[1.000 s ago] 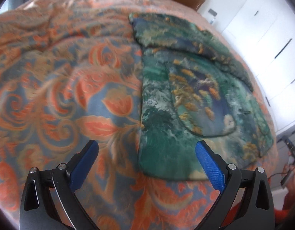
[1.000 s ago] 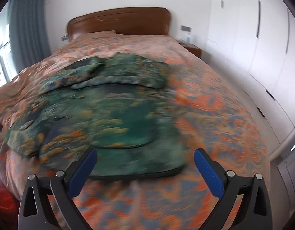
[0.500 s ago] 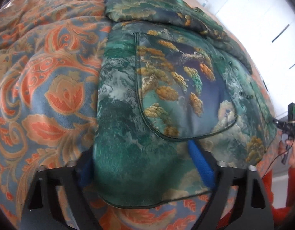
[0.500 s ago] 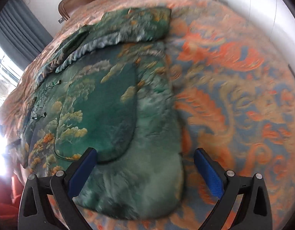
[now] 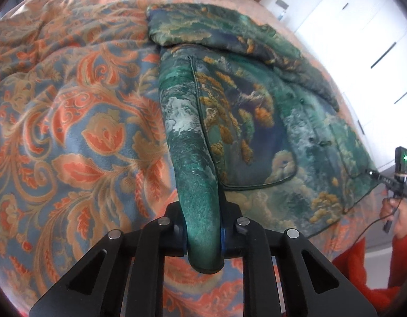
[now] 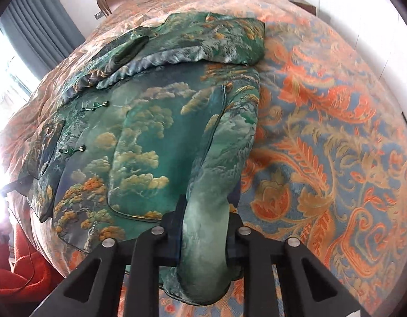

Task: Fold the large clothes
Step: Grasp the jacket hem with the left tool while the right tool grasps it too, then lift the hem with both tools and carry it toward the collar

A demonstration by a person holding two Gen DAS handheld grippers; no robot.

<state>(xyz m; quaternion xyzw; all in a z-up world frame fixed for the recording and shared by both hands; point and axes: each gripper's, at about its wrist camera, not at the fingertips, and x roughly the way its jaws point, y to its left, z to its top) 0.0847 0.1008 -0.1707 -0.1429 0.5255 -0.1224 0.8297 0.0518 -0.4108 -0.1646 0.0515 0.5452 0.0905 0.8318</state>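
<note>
While one bed [image 5: 71, 121] fills both views under its orange and blue quilt, one green jacket [image 5: 256, 121] lies spread flat on it, sleeves folded across its far end at about twelve o'clock. Two patch pockets show on the jacket front, one [image 5: 243, 132] in the left wrist view and one [image 6: 155, 155] in the right. Two knot buttons [image 6: 73, 150] can be counted in the right view; others may be lost in the pattern.

The left gripper [image 5: 203, 235] sits at six o'clock of its view, jaws closing on a bunched fold at one hem corner. The right gripper [image 6: 203, 240] does likewise at the other hem corner, jaws closing with cloth pinched between them.

At three o'clock in the left view, a hand [image 5: 396, 211] in a red sleeve holds the other gripper's handle.
</note>
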